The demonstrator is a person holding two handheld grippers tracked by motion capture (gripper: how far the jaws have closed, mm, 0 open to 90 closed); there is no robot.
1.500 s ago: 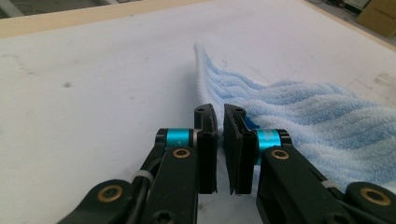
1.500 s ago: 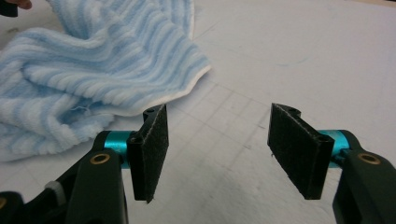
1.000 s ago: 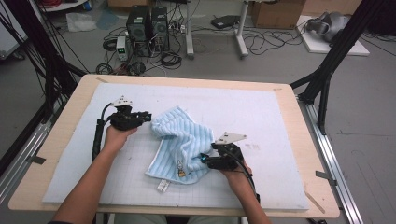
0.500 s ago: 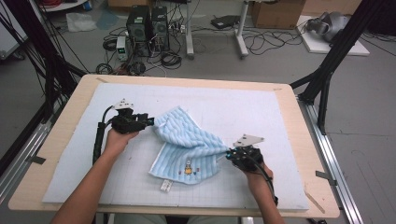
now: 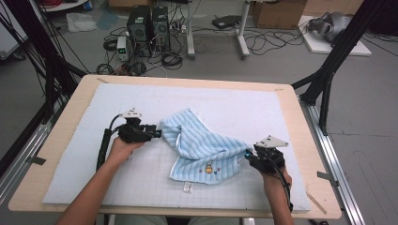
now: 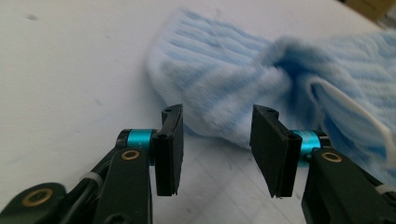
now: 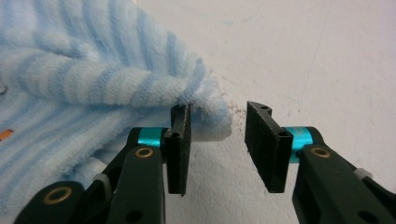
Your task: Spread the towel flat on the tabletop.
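High view first: the striped blue towel (image 5: 206, 150) sits mid-table on the white foam mat (image 5: 84, 154), bunched w/ a ridge running from its upper left corner down to the right side, little cartoon patch facing up near the front edge. Compared w/ a sec ago the right gripper (image 5: 249, 158) has slid out to the right and dragged that corner w/ it, so the cloth is way more spread than the crumpled lump it was. Left gripper (image 5: 157, 133) barely shifted, parked just beside the towel's left corner. Left gripper view: jaws apart, they've just been opening, nothing pinched btwn them, towel (image 6: 243, 88) corner lies a bit ahead on the mat, not touching the pads afaict. Right gripper view: jaws have just been opening again after a squeeze, gap is clear now, the towel (image 7: 93, 79) corner pokes in beside the left pad but isn't clamped, so that's let go. My read: right side is done pulling its corner out and just dropped it, left is lining up to grab its own corner next. Prob the flatten step before a fold, still lumpy in the middle tho.
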